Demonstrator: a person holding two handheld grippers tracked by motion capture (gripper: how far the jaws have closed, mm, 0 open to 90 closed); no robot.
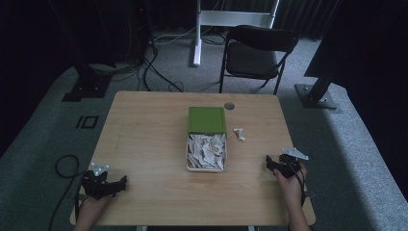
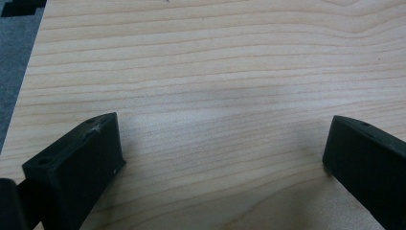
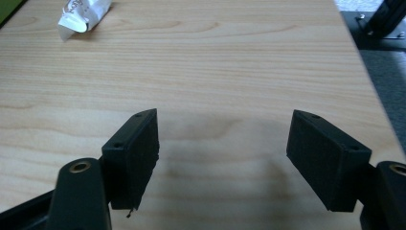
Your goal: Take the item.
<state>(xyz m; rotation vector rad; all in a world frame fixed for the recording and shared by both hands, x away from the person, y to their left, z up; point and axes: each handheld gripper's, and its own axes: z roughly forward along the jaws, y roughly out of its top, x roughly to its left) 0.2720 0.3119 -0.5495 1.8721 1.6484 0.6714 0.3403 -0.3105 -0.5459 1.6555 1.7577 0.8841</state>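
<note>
Packets of white paper [image 1: 206, 151] fill an open tray [image 1: 188, 153] at the middle of the table [image 1: 144, 139], and the tray's green lid [image 1: 207, 119] lies flat just beyond it, touching its far end. Behind the table, on the grey carpet, stands a black folding chair [image 1: 257, 53]. The left hand-held gripper [image 1: 121, 183] rests at the near left corner of the table, held by a hand [image 1: 91, 209] coming in from the bottom edge; in the left gripper view its 2 black jaws stand wide apart over bare wood, with nothing between them. The right hand-held gripper [image 1: 269, 162] sits near the right edge, well apart from the tray, and its jaws are likewise spread wide and empty in the right gripper view. 1 loose white packet [image 1: 239, 134] lies on the table just right of the tray's far end, between the tray and the right hand-held gripper; it also shows at the far left [image 3: 84, 14] in the right gripper view. A small round grey disc [image 1: 229, 106] sits near the far edge of the table, just beyond the lid's right corner.
</note>
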